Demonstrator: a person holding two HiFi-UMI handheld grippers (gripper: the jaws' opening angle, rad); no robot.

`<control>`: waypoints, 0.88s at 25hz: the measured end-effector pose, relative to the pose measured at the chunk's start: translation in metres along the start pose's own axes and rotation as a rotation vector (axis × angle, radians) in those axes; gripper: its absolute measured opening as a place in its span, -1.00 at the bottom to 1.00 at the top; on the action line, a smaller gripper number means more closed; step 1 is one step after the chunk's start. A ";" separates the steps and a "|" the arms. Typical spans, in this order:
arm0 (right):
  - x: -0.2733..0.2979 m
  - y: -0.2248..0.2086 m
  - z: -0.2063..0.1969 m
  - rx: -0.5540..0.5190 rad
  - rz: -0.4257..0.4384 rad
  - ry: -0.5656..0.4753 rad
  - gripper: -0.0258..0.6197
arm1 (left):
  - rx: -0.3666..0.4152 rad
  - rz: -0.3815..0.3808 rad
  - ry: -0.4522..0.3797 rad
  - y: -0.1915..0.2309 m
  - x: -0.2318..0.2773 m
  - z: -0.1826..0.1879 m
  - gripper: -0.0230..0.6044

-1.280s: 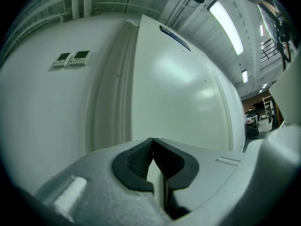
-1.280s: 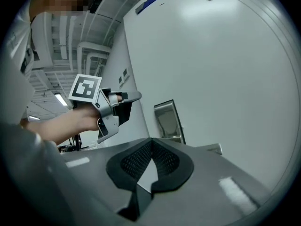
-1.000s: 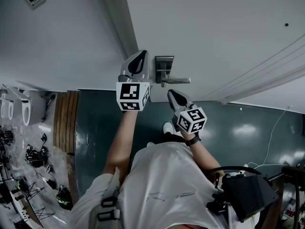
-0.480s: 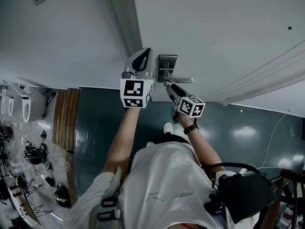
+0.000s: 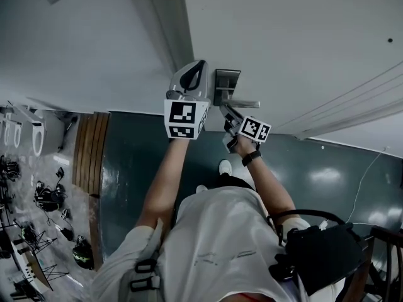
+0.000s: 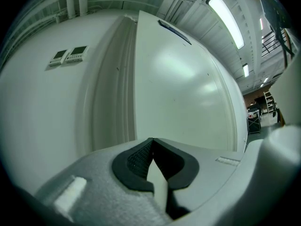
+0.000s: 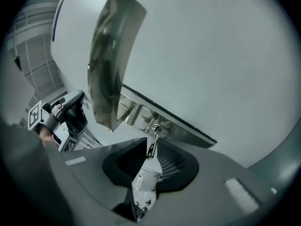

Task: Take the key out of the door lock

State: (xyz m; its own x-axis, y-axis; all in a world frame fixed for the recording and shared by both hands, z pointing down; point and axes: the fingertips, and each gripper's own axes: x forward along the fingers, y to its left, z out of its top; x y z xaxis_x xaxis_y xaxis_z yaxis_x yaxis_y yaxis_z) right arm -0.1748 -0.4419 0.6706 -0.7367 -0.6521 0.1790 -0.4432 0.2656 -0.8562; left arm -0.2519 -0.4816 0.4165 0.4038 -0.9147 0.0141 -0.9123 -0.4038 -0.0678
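A white door (image 5: 283, 36) fills the upper right of the head view, with a grey door frame (image 5: 170, 24) beside it and a pale wall (image 5: 75, 49) to the left. Two small control panels (image 6: 69, 55) are mounted on that wall. Long ceiling light strips (image 6: 225, 13) run overhead in the left gripper view. The floor (image 5: 145, 162) is dark green and glossy, edged on the left by a wooden strip (image 5: 88, 156). Past the strip, a clutter of dark gear (image 5: 47, 203) lies on paler ground.

A metal lock plate (image 5: 227, 83) sits on the door with a lever handle (image 5: 244, 104) sticking out level to the right. The key (image 7: 153, 138) is in the lock just under the lever, its head pointing out from the plate.

The right gripper (image 7: 151, 147) is at the lock. Its jaws have just been closing and now stand narrow, the key's head snug between the pads. The left gripper (image 6: 151, 140) is held level just beside the door frame, left of the lock plate, its jaw tips together with nothing between them.
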 end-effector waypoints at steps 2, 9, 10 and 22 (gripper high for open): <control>0.000 0.003 0.000 0.052 0.020 -0.004 -0.73 | 0.002 0.000 0.008 0.000 -0.002 0.001 -0.93; 0.000 0.001 0.002 0.176 0.068 -0.034 -0.80 | -0.002 -0.002 -0.007 0.002 0.000 0.004 -0.93; -0.001 0.002 0.000 0.205 0.072 -0.054 -0.81 | -0.004 0.001 -0.008 0.003 -0.002 0.005 -0.93; -0.009 -0.009 -0.002 0.426 0.094 -0.153 -0.84 | 0.018 0.009 -0.011 0.000 -0.003 0.002 -0.93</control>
State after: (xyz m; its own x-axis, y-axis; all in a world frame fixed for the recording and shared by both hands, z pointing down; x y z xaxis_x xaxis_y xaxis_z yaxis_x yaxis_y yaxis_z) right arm -0.1654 -0.4367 0.6776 -0.6658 -0.7448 0.0446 -0.1045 0.0339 -0.9939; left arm -0.2533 -0.4791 0.4148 0.3969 -0.9179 0.0020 -0.9144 -0.3956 -0.0855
